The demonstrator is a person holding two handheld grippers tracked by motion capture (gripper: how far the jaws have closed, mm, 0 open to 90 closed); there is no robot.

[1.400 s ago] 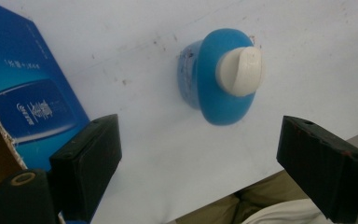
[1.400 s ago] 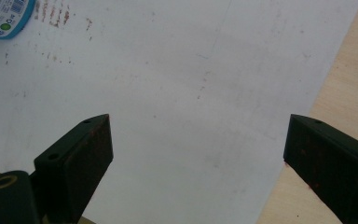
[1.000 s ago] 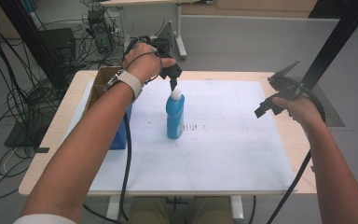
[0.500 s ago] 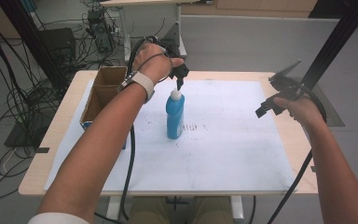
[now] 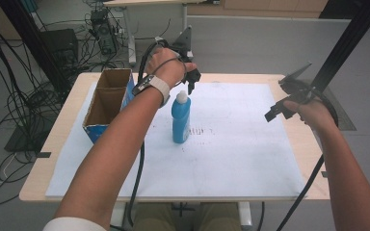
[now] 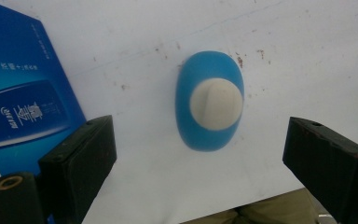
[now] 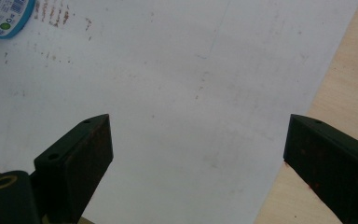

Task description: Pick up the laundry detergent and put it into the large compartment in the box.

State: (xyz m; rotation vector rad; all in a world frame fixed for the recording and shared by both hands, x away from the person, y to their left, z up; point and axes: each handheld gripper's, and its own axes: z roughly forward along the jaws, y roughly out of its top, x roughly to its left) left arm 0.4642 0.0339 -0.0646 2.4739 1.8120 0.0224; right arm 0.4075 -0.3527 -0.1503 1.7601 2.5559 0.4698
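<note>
A blue bottle (image 5: 180, 122) with a white cap (image 5: 182, 97) stands upright on the white sheet (image 5: 241, 144). My left gripper (image 5: 191, 83) hovers just past and above the cap, pointing down. In the left gripper view the bottle (image 6: 209, 100) is seen from above, and my left gripper (image 6: 203, 135) is open, its jaws having just been opening with nothing between them. My right gripper (image 5: 275, 111) is held above the right side of the sheet. In the right gripper view it (image 7: 198, 135) stands open over bare sheet, with the bottle's base (image 7: 2, 18) in the top left corner.
An open cardboard box with blue sides (image 5: 101, 132) stands at the left of the sheet; its printed blue side (image 6: 23, 93) lies beside the left jaw. The wooden table edge (image 5: 67, 125) frames the sheet. Cables and equipment lie on the floor beyond.
My left hand has moved away from me and slightly right, off the bottle's cap, uncovering the box. The bottle stays where it was. The right hand has kept still.
</note>
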